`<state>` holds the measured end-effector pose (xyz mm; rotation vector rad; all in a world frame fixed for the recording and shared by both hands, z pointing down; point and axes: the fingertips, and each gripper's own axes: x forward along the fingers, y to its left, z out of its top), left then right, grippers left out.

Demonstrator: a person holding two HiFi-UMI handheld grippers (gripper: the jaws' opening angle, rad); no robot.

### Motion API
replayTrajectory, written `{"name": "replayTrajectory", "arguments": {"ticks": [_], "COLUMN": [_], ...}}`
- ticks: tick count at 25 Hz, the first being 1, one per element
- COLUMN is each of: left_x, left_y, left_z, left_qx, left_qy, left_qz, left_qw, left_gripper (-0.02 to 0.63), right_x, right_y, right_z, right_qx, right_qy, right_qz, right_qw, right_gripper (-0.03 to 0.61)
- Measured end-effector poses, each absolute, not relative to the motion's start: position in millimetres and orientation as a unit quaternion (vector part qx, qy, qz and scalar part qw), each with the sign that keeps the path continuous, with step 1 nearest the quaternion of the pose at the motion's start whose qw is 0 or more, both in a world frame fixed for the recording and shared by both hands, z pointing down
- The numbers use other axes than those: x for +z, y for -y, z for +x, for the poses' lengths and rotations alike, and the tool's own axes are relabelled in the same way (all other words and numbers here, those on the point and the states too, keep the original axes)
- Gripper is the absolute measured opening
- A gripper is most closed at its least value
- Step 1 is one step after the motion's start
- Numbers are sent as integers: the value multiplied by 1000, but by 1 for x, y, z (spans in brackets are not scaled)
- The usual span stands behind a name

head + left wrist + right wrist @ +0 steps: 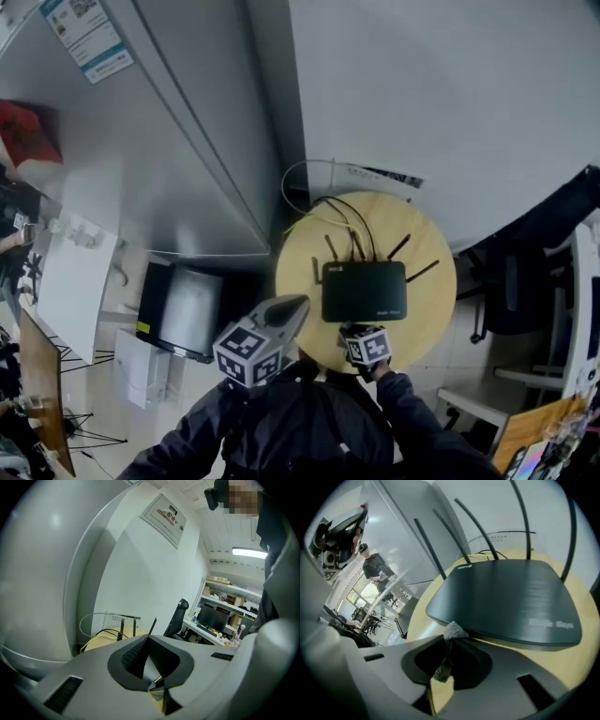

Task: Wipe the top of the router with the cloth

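My right gripper (449, 639) has its jaws pinched fully together on a small grey fuzzy cloth (454, 631). Only a tuft pokes out past the tips. I judge the grip is this tight and short so the wad won't fold away under wiping pressure. The tuft sits at the near left corner of the flat black plastic router (364, 292), touching its edge or just beside it; I cannot tell which. It is not yet up on the top face, so I read the wipe as about to start rather than under way.

The router lies in the middle of the round pale wooden table (436, 300), its thin black rod antennas (431, 550) rising along the far side. Starting at the near edge and pushing away should avoid them.

My left gripper (147, 638) is closed on nothing, its ribbed dark pads meeting at the tip. It hangs off the table's near left edge, out of the way.

The router's top looks smooth with a fine brushed grain and rounded corners, and the cloth looks soft and nubbly. The light casing may slide on the slick wood.
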<state>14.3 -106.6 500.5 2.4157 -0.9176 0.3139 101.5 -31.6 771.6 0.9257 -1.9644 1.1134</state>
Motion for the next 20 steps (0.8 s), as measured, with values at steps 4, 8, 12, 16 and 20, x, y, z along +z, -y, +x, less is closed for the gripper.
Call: {"name": "replayTrajectory", "arguments": {"ticks": [4,8,12,16,20], "left_x": [503,502,504,504,501], "left_y": [105,109,108,111,115], "left_z": [-2,-16,-26,-27,-17], "left_qx": [119,117,119,115,107], "left_qy": [346,351,348,335,312], "left_qz": [891,890,890,895,905], "left_qw": [270,267,269,270,269], "left_gripper": [0,0,0,0,0], "right_x": [772,768,766,752,711], "right_y": [31,33,35,32,37], "right_z": [64,32,24,30,50], "right_qx": [422,413,407,407,389], "right_qy": [768,784,792,798,812], "right_qz": [332,312,308,308,333], "right_qw": [348,342,334,319,279], "right_gripper": [70,69,70,69,71]}}
